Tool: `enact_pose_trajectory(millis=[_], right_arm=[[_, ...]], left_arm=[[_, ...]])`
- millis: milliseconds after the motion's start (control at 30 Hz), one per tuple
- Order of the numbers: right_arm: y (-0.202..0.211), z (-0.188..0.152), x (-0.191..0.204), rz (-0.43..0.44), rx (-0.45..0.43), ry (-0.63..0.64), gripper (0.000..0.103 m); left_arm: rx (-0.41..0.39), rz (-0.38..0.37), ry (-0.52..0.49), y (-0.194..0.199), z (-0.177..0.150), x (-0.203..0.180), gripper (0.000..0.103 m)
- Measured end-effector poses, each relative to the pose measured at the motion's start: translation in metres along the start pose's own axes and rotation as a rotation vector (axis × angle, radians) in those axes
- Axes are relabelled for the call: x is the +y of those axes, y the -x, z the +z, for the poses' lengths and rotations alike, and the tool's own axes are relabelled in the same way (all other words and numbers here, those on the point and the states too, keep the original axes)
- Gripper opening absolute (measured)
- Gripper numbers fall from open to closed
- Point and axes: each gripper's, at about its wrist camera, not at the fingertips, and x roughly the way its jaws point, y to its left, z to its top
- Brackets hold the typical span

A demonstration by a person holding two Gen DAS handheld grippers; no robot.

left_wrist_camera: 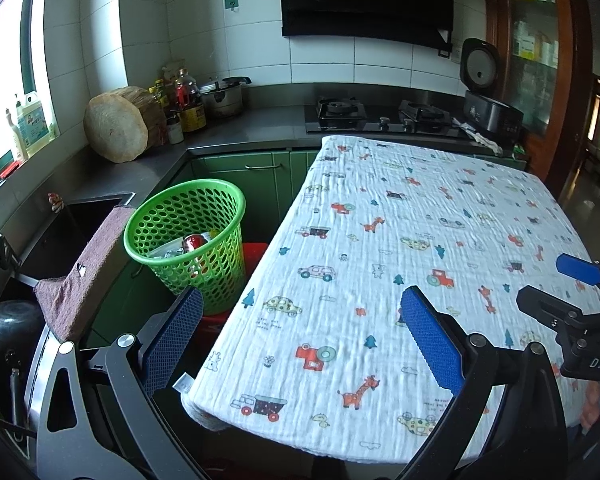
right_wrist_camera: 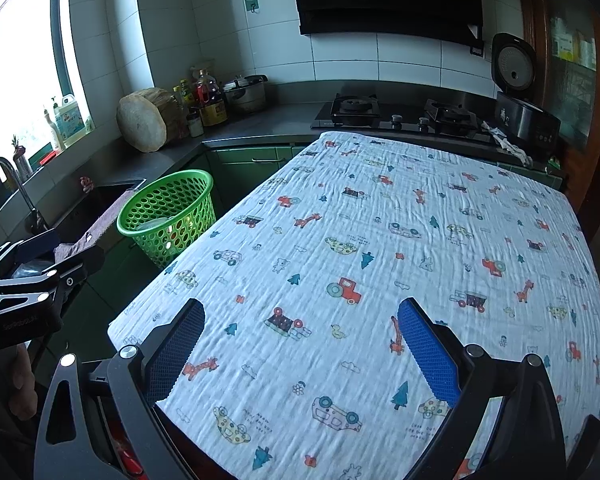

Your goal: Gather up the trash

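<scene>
1. Left gripper [left_wrist_camera: 300,336] hung over the near left edge of the table [left_wrist_camera: 440,216]; jaws spread wide, blue pads [left_wrist_camera: 432,340] bare, nothing between them.
2. Right gripper [right_wrist_camera: 300,348] hung over the table's near end; jaws likewise spread wide, nothing held; its pads [right_wrist_camera: 428,352] sat above the cloth, contact not clear.
3. Each gripper showed in the other's view: the right at the left view's far right edge, the left at the right view's far left edge; well apart, side by side.
4. Table wore a white cloth [right_wrist_camera: 380,240] printed with cars, giraffes and trees; the cloth was wrinkled and hung over the near edge.
5. Trash lay in the green basket [left_wrist_camera: 188,236], just left of the table and below its top; a red can [left_wrist_camera: 194,242] and some pale pieces showed inside; the rest was hidden by the mesh wall.
6. Basket stood upright on something red [left_wrist_camera: 256,252], between the table and the sink [left_wrist_camera: 88,216]; a brownish towel [left_wrist_camera: 88,272] draped the sink's edge beside it.
7. Counter [left_wrist_camera: 236,128] ran behind; on it a round wooden block [left_wrist_camera: 116,128] tilted against bottles [left_wrist_camera: 188,104], and a pot [left_wrist_camera: 224,96] behind those.
8. Stove [left_wrist_camera: 384,116] sat past the table's far end; a black rice cooker [left_wrist_camera: 488,96], lid up, to its right.
</scene>
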Motion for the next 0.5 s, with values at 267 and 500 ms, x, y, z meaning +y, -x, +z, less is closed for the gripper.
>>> enact_pose_trajectory(millis=[267,500], right_arm=[[0.0012,0.0001,-0.0007,-0.001,-0.005,-0.004,0.094],[0.0023,0.0028,-0.0017,0.000,-0.012,-0.001,0.094]], left_arm=[[-0.033,0.030,0.015,0.0035,0.0042,0.0040,0.098],[-0.035,0.022,0.021,0.0031,0.0052,0.0064,0.098]])
